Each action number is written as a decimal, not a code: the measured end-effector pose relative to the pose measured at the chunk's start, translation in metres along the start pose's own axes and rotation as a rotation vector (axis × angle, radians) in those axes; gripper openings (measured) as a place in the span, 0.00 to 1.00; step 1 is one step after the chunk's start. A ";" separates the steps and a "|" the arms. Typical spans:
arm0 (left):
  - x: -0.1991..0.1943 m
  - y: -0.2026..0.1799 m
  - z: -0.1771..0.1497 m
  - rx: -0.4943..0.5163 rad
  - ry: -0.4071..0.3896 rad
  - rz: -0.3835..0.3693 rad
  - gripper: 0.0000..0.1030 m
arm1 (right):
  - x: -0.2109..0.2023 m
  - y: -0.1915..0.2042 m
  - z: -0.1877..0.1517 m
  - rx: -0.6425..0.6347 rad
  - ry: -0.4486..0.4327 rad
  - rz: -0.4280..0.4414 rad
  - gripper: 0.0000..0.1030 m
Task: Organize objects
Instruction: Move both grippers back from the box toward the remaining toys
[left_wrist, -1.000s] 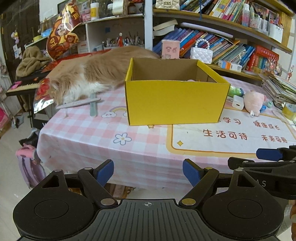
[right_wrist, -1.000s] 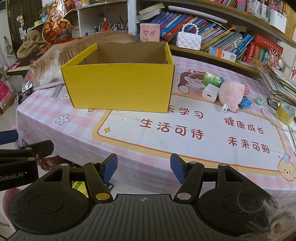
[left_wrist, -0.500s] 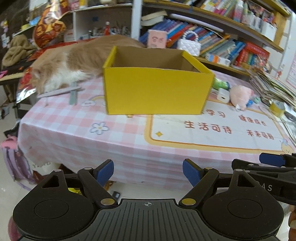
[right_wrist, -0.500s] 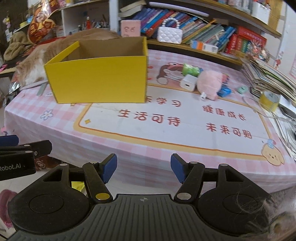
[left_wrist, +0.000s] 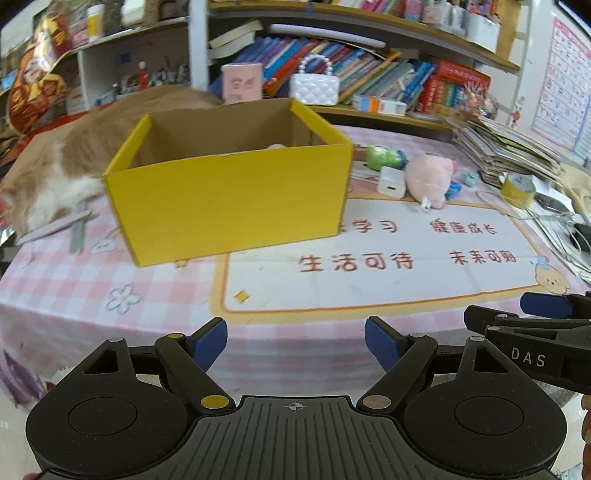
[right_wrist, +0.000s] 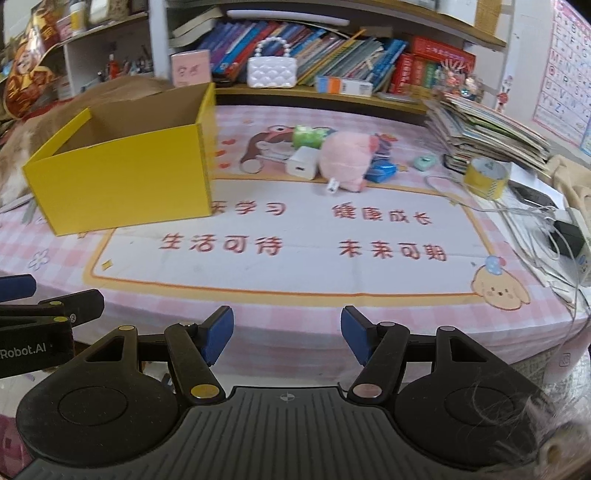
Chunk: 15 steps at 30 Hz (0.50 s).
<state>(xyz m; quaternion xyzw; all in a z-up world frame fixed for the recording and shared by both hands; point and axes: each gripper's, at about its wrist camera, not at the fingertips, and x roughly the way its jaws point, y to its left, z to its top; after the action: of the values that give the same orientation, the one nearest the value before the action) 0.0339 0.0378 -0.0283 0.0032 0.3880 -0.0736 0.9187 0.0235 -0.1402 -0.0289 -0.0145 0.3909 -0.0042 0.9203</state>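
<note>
An open yellow cardboard box (left_wrist: 229, 199) (right_wrist: 122, 181) stands on the pink checked tablecloth, with something pink just visible inside. To its right lie a pink plush toy (right_wrist: 345, 158) (left_wrist: 428, 179), a white charger (right_wrist: 303, 168) (left_wrist: 391, 186), a green toy (right_wrist: 308, 134), a blue object (right_wrist: 382, 171) and a small mint item (right_wrist: 424, 162). My left gripper (left_wrist: 295, 343) is open and empty at the table's near edge. My right gripper (right_wrist: 286, 334) is open and empty beside it, also at the near edge.
An orange and white cat (left_wrist: 48, 166) lies left of and behind the box. A tape roll (right_wrist: 485, 177), cables (right_wrist: 535, 221) and a stack of books (right_wrist: 487, 133) sit at the right. Bookshelves (right_wrist: 332, 44) run along the back.
Both grippers have swung to the right and moved closer to the table; the box now sits further left in both views. Both stay open.
</note>
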 end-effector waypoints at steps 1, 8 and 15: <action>0.003 -0.003 0.002 0.006 0.001 -0.004 0.82 | 0.001 -0.003 0.002 0.004 0.000 -0.006 0.60; 0.025 -0.031 0.019 0.063 0.009 -0.048 0.82 | 0.011 -0.029 0.009 0.034 0.003 -0.049 0.60; 0.043 -0.064 0.033 0.140 0.017 -0.088 0.82 | 0.025 -0.062 0.015 0.116 0.026 -0.085 0.60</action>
<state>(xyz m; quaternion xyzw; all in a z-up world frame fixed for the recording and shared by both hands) 0.0782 -0.0330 -0.0330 0.0509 0.3895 -0.1408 0.9088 0.0522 -0.2019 -0.0349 0.0224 0.4008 -0.0664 0.9135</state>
